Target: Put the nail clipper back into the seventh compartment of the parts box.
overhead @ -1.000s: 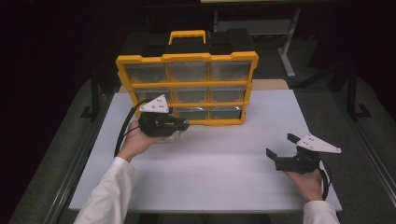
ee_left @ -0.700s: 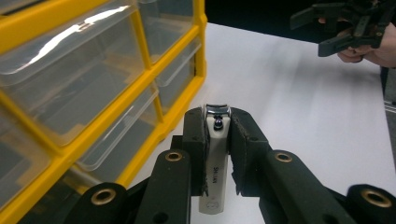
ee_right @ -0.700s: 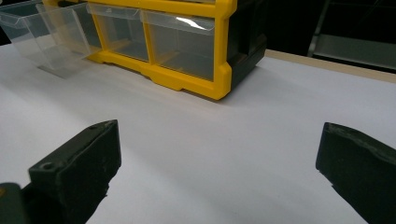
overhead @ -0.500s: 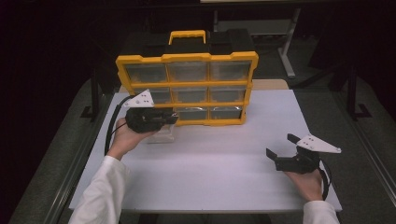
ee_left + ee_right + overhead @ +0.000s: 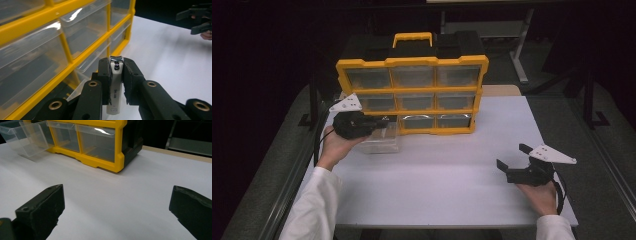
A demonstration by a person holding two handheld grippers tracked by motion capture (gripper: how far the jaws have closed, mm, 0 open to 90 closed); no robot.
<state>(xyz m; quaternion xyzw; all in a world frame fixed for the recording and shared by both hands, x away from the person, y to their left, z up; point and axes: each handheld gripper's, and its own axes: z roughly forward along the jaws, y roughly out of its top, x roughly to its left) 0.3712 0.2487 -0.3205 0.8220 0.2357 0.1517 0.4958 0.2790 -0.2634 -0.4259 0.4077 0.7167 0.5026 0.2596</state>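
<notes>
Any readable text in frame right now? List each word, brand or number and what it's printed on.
Nail clipper, clamped in the left gripper: small dark print along its white lever, with a round mark below it, too blurred to read.
Yellow drawer organizer, its clear drawers and the pulled-out clear drawer: no labels or text visible.
Right gripper and white table: no text visible.

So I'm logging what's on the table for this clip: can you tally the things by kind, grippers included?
Yellow drawer organizer: 1
Clear drawer pulled out onto the table: 1
Nail clipper, clamped in the left gripper: 1
Grippers, left plus the open right gripper: 2
Total: 5
</notes>
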